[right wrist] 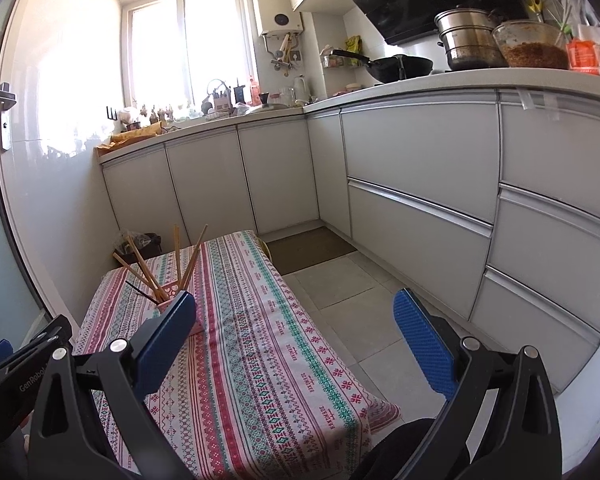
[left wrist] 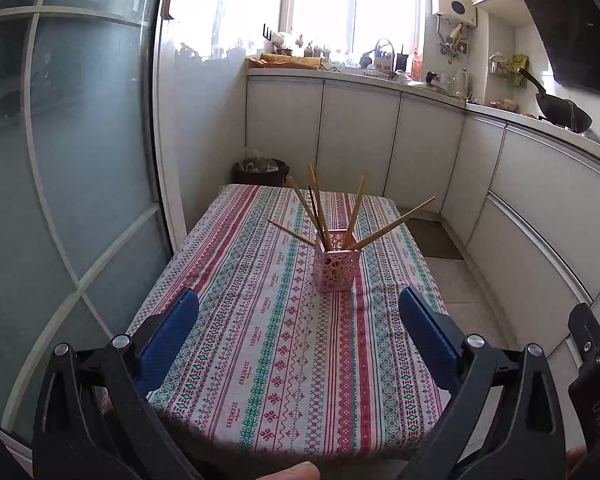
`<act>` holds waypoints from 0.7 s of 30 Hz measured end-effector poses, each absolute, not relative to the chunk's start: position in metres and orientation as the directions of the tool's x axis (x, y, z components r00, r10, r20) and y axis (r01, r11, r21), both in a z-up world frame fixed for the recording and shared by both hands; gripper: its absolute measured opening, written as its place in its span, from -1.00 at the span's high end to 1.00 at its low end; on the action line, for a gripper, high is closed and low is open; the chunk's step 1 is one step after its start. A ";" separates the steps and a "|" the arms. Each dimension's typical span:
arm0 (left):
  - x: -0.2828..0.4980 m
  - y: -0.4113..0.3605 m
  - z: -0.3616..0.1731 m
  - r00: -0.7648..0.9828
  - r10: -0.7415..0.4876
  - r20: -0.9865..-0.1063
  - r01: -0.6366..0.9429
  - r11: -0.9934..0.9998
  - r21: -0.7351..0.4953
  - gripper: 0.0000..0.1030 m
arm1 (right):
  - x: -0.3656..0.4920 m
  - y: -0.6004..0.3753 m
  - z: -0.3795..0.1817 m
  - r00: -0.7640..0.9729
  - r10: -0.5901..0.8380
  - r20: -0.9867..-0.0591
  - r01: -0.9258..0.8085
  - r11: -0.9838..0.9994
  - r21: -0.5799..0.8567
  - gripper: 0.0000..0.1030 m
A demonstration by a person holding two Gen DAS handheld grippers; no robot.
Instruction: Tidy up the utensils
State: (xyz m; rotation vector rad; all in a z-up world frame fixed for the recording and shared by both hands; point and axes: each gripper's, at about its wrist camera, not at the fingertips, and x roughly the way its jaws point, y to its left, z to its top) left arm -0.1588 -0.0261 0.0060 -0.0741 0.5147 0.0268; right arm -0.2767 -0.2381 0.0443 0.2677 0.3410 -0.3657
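Note:
A pink perforated holder point(left wrist: 336, 264) stands upright near the middle of the table with its patterned cloth point(left wrist: 260, 340). Several wooden chopsticks point(left wrist: 356, 216) and one black stick point(left wrist: 314, 210) fan out of it. My left gripper point(left wrist: 300, 304) is open and empty, held above the near half of the table, short of the holder. In the right wrist view the holder point(right wrist: 168, 300) is partly hidden behind my left finger point(right wrist: 168, 332), with chopsticks point(right wrist: 180, 256) above it. My right gripper point(right wrist: 296, 316) is open and empty over the table's right edge.
White kitchen cabinets point(right wrist: 420, 184) run along the back and right, with pots and a wok point(right wrist: 400, 66) on the counter. A frosted glass door point(left wrist: 80, 160) is close on the left. A dark bin point(left wrist: 260, 172) stands behind the table. Tiled floor point(right wrist: 352, 308) lies to the right.

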 end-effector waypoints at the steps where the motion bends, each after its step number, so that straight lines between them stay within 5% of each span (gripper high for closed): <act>1: -0.159 -0.025 0.006 0.872 0.017 -0.489 -0.054 0.997 -0.060 -0.86 | -0.275 -0.236 0.045 0.877 -0.305 -0.372 0.391 0.902 0.182 -0.87; 9: -0.159 -0.023 0.006 0.885 0.096 -0.455 -0.103 0.995 0.009 -0.86 | -0.262 -0.220 0.047 0.831 -0.382 -0.404 0.445 0.893 0.073 -0.87; 21: -0.154 -0.019 0.016 0.896 0.063 -0.439 -0.075 0.997 -0.010 -0.86 | -0.250 -0.222 0.046 0.849 -0.317 -0.422 0.393 0.913 0.106 -0.87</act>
